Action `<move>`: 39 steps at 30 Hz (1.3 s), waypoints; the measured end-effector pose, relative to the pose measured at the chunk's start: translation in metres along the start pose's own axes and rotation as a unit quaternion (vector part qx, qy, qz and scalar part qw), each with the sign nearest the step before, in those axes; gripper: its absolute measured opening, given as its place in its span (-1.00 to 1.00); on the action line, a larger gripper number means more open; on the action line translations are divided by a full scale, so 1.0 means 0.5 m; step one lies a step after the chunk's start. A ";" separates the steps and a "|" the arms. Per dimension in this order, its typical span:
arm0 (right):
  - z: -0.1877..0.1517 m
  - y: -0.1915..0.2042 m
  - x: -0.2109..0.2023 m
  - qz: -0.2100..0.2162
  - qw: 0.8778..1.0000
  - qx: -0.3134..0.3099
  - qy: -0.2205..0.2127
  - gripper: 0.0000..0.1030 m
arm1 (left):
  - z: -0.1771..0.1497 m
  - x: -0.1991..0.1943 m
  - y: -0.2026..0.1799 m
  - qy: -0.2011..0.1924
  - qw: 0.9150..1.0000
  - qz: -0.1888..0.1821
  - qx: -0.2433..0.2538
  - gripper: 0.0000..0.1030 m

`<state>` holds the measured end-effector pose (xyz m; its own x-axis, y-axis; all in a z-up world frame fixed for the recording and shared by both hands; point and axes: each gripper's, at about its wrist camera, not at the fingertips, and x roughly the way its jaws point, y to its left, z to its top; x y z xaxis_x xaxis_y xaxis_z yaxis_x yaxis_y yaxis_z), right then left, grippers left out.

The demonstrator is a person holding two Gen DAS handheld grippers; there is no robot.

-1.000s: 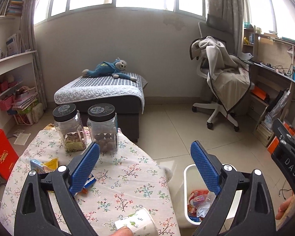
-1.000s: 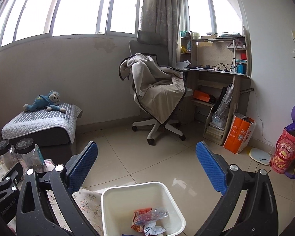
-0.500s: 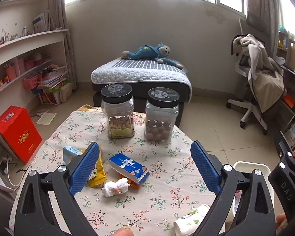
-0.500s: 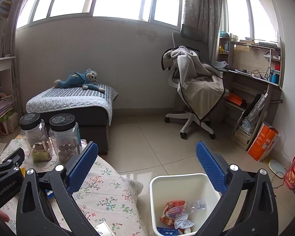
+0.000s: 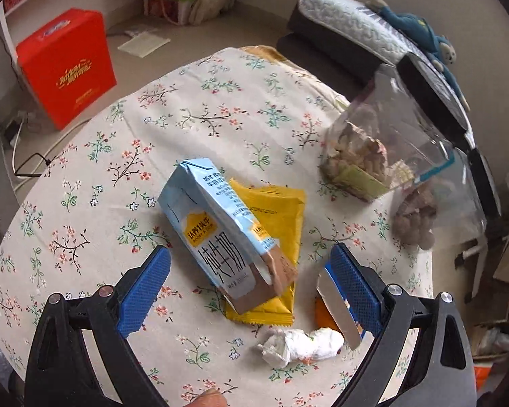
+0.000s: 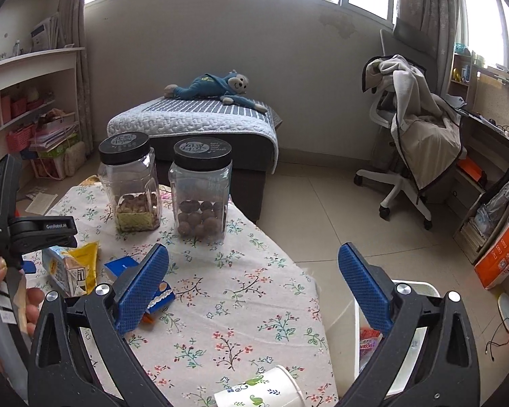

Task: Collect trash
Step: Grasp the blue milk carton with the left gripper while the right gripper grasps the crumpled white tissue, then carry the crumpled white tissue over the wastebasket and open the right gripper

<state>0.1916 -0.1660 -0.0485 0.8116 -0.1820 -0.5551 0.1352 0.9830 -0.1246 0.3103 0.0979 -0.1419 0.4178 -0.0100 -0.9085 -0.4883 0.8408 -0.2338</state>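
Observation:
My left gripper (image 5: 251,279) is open, hovering just above a light-blue milk carton (image 5: 220,234) that lies on a yellow wrapper (image 5: 275,224) on the floral tablecloth (image 5: 193,112). A crumpled white tissue (image 5: 300,342) and a blue snack box (image 5: 339,305) lie by its right finger. My right gripper (image 6: 252,283) is open and empty above the table. In the right wrist view I see the carton (image 6: 64,269), the blue box (image 6: 125,266), a paper cup (image 6: 261,391) lying at the near edge, and the white bin (image 6: 420,286) with wrappers at lower right.
Two clear jars with black lids (image 6: 132,183) (image 6: 202,191) stand at the table's far side. A red box (image 5: 64,64) sits on the floor to the left. A padded bench with a plush monkey (image 6: 217,83) and an office chair (image 6: 414,135) stand beyond.
My left gripper has swung left from the bin and dropped low over the milk carton and wrapper. My right gripper has turned left from the bin toward the table.

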 end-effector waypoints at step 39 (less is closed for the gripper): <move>-0.075 0.208 0.166 0.248 0.934 0.142 0.216 -0.18 | 0.026 -0.189 0.108 -0.096 0.991 -0.059 0.078 0.14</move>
<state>0.2517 -0.0801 -0.1385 0.5186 0.3634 -0.7739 -0.0002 0.9052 0.4249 0.2546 0.1513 -0.0640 0.6103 -0.0229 -0.7919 -0.3086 0.9138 -0.2642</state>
